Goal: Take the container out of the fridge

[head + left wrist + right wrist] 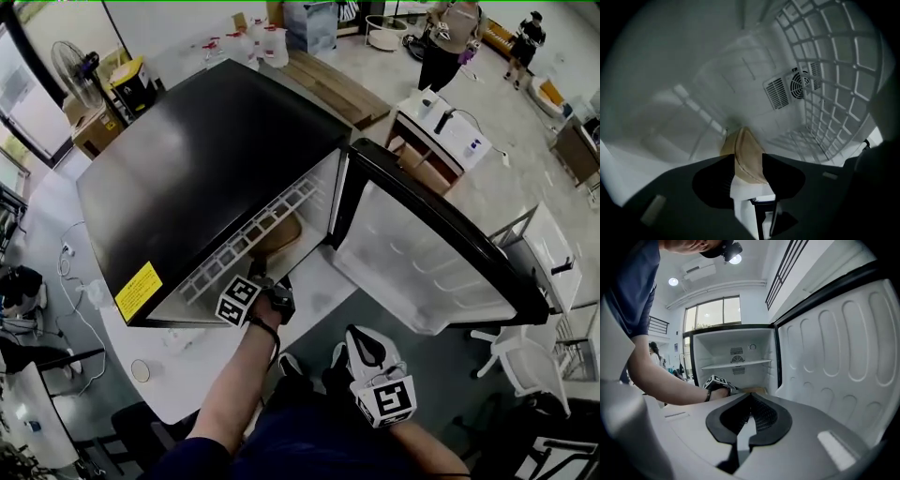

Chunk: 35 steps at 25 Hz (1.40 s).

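The black fridge (pixel 197 159) stands with its door (pixel 422 253) swung open to the right. Inside, on the white floor under the wire shelf (pixel 246 242), lies a tan container (pixel 281 234). My left gripper (pixel 268 286) reaches into the compartment. In the left gripper view the container's rim (pixel 747 154) runs between the two spread jaws, and I cannot see the pads pressing on it. My right gripper (pixel 367 354) hangs low in front of the fridge, shut and empty, with its jaw tips (pixel 750 395) together.
A wire shelf (pixel 834 70) and a fan vent (pixel 793 86) line the fridge's inside. The door's moulded white liner (pixel 834 348) stands close on the right. A white table (pixel 441 127), white chairs (pixel 534 356), wooden boards (pixel 328 84) and two people stand around.
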Each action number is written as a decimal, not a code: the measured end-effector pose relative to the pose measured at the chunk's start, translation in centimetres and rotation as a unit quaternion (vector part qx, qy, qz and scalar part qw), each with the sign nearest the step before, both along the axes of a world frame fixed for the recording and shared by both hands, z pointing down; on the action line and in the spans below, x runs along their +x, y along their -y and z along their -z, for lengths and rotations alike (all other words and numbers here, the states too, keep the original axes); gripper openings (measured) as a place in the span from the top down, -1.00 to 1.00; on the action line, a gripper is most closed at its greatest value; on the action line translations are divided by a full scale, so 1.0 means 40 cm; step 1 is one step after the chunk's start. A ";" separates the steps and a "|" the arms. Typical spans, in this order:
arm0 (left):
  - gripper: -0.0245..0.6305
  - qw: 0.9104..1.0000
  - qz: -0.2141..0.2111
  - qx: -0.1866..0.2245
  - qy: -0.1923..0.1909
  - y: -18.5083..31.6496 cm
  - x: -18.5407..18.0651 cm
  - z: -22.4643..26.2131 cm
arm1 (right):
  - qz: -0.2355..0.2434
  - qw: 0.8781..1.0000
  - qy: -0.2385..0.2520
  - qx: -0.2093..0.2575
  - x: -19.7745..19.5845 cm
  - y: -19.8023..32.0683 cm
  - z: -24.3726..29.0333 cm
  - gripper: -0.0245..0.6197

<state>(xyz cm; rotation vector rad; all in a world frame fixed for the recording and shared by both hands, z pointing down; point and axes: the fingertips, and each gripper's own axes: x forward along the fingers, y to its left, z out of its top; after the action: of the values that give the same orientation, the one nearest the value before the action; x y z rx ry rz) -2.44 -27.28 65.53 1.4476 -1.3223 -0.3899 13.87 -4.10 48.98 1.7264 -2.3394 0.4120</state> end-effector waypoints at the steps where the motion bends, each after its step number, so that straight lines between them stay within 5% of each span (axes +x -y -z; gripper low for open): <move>1: 0.44 1.000 0.006 -0.006 0.002 0.009 -0.007 -0.008 | -0.006 1.000 0.002 -0.003 0.005 -0.008 -0.006 0.90; 9: 0.47 0.999 0.015 -0.034 -0.011 0.021 -0.020 -0.059 | -0.027 0.999 0.016 -0.031 0.023 -0.036 -0.044 0.90; 21: 0.78 0.997 0.046 -0.027 -0.054 -0.001 -0.013 -0.055 | 0.014 0.998 0.007 -0.054 -0.002 -0.026 -0.074 0.90; 26: 0.78 0.994 0.070 -0.039 -0.073 -0.039 -0.009 -0.061 | 0.038 0.998 0.004 -0.059 -0.010 -0.015 -0.079 0.90; 35: 0.78 0.995 0.052 -0.037 -0.075 -0.118 0.002 -0.045 | 0.085 0.994 0.007 -0.063 -0.027 0.011 -0.086 0.90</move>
<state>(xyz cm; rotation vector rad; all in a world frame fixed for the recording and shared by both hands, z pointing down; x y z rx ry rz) -2.37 -22.54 67.33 1.2660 -1.2804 -0.5022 12.77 -4.54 52.40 1.4603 -2.3905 0.5301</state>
